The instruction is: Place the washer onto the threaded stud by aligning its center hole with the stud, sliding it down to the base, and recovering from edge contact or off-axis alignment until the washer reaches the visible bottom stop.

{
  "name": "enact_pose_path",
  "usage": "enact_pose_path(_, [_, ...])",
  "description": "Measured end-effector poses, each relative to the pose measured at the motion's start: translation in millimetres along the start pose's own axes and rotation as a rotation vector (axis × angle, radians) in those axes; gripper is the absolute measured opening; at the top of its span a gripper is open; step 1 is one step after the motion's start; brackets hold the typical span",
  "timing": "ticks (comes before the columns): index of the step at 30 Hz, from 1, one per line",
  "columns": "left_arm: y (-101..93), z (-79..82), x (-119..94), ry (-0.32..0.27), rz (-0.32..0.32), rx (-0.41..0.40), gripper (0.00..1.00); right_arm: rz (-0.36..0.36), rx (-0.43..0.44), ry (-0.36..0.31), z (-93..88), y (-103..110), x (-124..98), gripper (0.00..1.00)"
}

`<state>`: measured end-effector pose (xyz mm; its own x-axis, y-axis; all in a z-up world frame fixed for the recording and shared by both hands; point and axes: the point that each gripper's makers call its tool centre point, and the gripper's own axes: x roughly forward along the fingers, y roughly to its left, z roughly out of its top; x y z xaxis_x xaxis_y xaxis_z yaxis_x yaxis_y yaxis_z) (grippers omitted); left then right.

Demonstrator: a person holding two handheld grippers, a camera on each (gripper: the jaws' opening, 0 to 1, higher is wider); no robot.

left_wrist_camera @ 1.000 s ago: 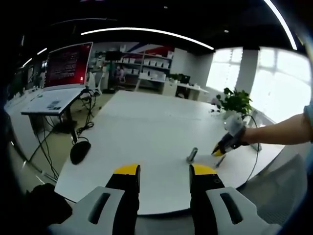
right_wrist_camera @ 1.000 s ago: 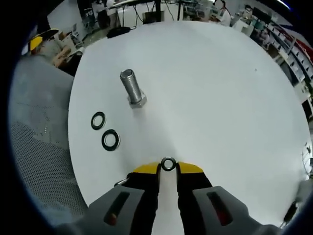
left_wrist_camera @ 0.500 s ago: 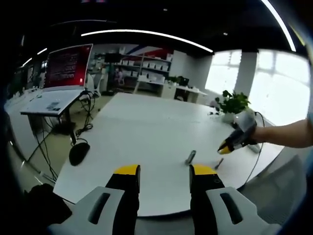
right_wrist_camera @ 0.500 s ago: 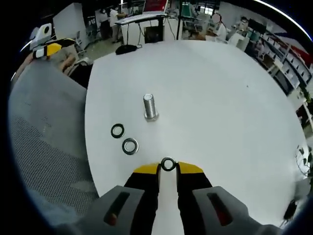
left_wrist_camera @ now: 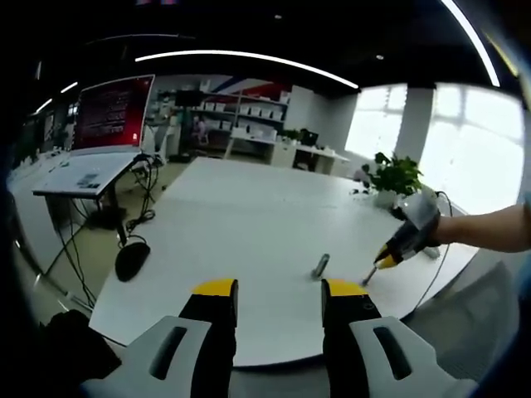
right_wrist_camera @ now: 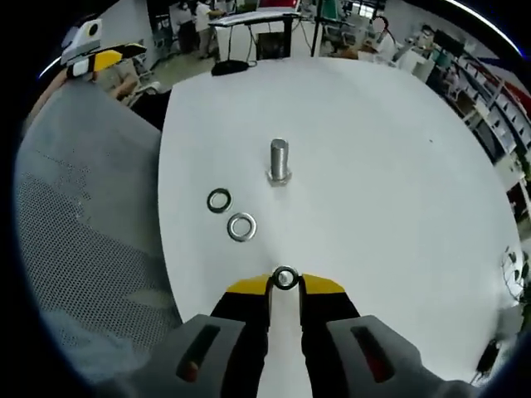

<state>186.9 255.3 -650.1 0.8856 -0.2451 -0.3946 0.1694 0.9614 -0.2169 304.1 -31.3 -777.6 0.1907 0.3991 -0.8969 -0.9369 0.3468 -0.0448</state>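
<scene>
- While the right gripper [right_wrist_camera: 285,284] hangs above the round white table [right_wrist_camera: 390,174], its yellow-tipped jaws are pinched on a small silver metal washer [right_wrist_camera: 285,279], held at the very tips.
- Ahead of it, the grey threaded steel stud [right_wrist_camera: 279,160] stands upright on its hexagonal base, well apart from the held washer, with bare tabletop between them.
- Two spare washers lie flat beside the stud, close to each other: a dark ring washer [right_wrist_camera: 219,201] nearer the table's edge, and a brighter silver ring washer [right_wrist_camera: 241,227] closer to the gripper.
- A grey mesh chair back [right_wrist_camera: 83,249] sits against the table's edge on that side.
- From the left gripper view, the left gripper [left_wrist_camera: 280,292] is held back from the table with its jaws spread and nothing between them.
- Farther off stand a side desk with a red-lit monitor [left_wrist_camera: 113,110], a potted green plant [left_wrist_camera: 397,176] by the window, and a black pedestal base [left_wrist_camera: 131,259] on the floor.
</scene>
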Motion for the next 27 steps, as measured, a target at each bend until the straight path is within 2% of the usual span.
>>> enact_pose_path(12, [0.2, 1.3, -0.8, -0.011, 0.001, -0.004, 0.38, 0.031, -0.006, 0.022, 2.3, 8.0, 4.2, 0.14])
enact_pose_path(18, [0.2, 1.6, -0.6, -0.012, 0.001, -0.004, 0.38, 0.023, -0.021, 0.039, -1.3, 6.4, 6.7, 0.14])
enact_pose_path(27, [0.5, 1.6, -0.3, -0.012, 0.001, -0.004, 0.38, 0.034, -0.064, 0.102, -6.4, 6.7, 20.6, 0.14])
